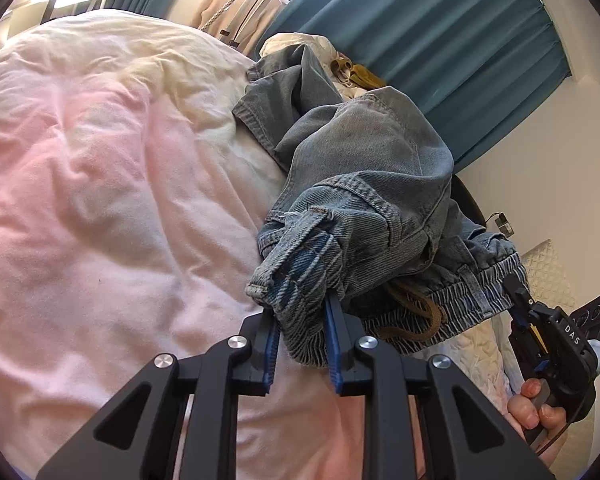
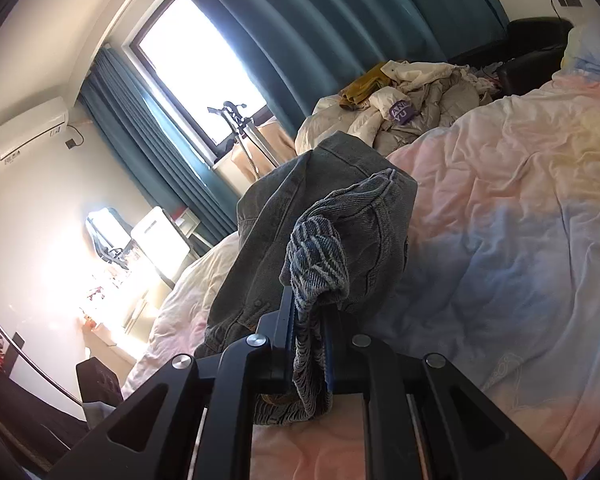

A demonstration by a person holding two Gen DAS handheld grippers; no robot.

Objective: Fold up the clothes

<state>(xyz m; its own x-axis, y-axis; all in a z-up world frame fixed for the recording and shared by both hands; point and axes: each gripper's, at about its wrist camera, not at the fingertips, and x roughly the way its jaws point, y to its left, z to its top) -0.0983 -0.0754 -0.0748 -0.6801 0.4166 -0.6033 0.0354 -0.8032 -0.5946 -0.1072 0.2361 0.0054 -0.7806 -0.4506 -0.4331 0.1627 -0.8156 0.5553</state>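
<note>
A pair of blue denim jeans [image 1: 364, 184] with an elastic waistband hangs bunched above the bed. My left gripper [image 1: 302, 320] is shut on one end of the waistband. My right gripper [image 2: 306, 320] is shut on the other end of the waistband; the jeans [image 2: 320, 216] drape over in front of it. In the left wrist view the right gripper [image 1: 518, 300] shows at the right edge, held by a hand, pinching the waistband. The jeans' legs trail down onto the bed toward the far side.
The bed is covered by a rumpled pink, cream and blue duvet [image 1: 100, 184], also in the right wrist view [image 2: 520, 220]. A pile of other clothes [image 2: 404, 108] lies at the bed's far edge by teal curtains [image 2: 320, 32]. A clothes stand [image 2: 240, 128] stands near the window.
</note>
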